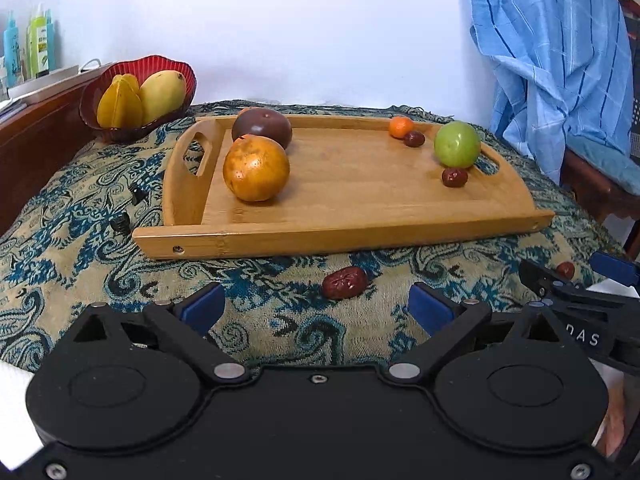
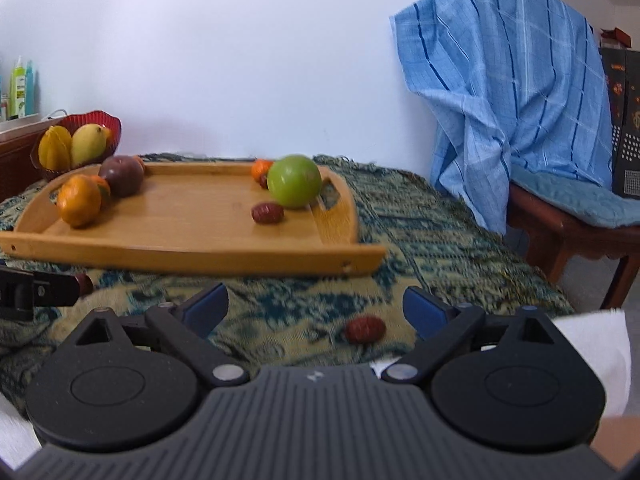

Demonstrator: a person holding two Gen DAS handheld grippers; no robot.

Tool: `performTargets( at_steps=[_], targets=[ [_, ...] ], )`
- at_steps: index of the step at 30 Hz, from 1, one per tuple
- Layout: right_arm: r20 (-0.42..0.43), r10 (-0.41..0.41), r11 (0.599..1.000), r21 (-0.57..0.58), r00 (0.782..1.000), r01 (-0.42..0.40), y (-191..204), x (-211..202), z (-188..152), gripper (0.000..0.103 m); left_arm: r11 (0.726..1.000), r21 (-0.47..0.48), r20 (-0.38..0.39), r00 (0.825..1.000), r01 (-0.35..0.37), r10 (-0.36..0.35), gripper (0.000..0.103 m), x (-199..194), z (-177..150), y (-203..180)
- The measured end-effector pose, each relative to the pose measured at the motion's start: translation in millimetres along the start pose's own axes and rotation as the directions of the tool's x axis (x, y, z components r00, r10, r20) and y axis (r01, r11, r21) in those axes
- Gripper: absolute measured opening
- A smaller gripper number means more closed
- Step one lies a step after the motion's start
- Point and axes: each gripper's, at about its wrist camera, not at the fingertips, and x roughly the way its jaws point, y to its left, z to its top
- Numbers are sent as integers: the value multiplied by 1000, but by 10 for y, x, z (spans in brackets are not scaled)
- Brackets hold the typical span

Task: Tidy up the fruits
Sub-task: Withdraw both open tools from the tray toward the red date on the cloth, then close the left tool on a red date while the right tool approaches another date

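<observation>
A wooden tray (image 1: 360, 236) (image 2: 192, 256) holds a large orange (image 1: 256, 169), a dark purple fruit (image 1: 262, 127), a green apple (image 1: 457, 144) (image 2: 294, 181), a small tangerine (image 1: 401, 127) and two red dates (image 1: 454, 177). A red date (image 1: 345, 282) lies on the cloth just ahead of my open, empty left gripper (image 1: 316, 308). Another red date (image 2: 365, 329) (image 1: 565, 269) lies between the open fingers of my right gripper (image 2: 316, 306), nearer its right finger. A red bowl (image 1: 96, 116) (image 2: 114, 124) holds a starfruit and a mango.
A patterned blue-and-beige cloth (image 1: 80, 248) covers the table. A wooden chair (image 2: 568, 236) draped with a blue striped cloth (image 2: 512, 92) stands at the right. Bottles (image 1: 28, 44) stand on a shelf at the far left. The wall is close behind the tray.
</observation>
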Motion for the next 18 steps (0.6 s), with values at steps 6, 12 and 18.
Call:
performTargets(
  at_steps=[6,12,18],
  targets=[
    [-24,-28,999,24,999,28,-15,102,-40,89,1000,-3,14,1000,-5,5,84,47,9,-71],
    [-42,-50,997,62,998,53,-11,192,-86,80,999,-29,-23,999,22,-22,61,129,18,-112],
    [-39,-69,993,94,997,72,-44,202,-92,73,998,-49,-33,999,40,-41,39,167,30,-144]
  ],
)
